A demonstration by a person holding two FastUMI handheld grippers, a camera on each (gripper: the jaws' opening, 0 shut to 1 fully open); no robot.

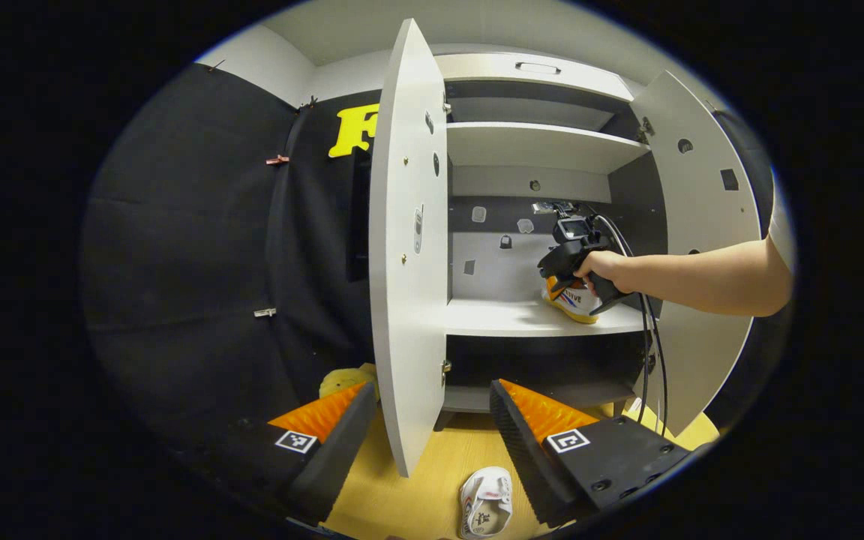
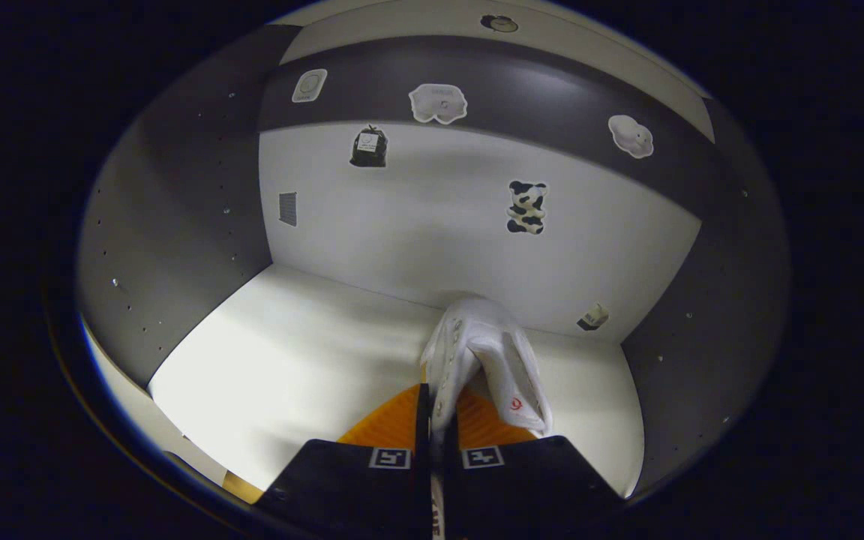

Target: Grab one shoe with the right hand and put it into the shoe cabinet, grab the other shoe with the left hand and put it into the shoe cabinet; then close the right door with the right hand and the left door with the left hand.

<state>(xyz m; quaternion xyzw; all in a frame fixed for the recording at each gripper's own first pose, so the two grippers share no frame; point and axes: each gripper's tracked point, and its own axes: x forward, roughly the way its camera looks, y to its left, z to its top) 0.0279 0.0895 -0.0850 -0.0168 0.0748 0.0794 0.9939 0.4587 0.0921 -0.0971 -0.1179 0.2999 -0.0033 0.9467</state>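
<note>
Inside, the right tongs [image 2: 436, 420] pinch one shoe [image 2: 488, 360] over the shelf [image 2: 289, 360]; left tongs [image 1: 432, 431] gape astride the left door [image 1: 406, 247].

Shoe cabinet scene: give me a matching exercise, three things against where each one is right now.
Things:
1. white canvas shoe with yellow sole
2. second white canvas shoe
3. grey left cabinet door

Places or states:
A. lying on the wooden floor
B. swung open
C. on the white cabinet shelf, pinched in the right gripper

Pairs: 1-C, 2-A, 3-B
</note>
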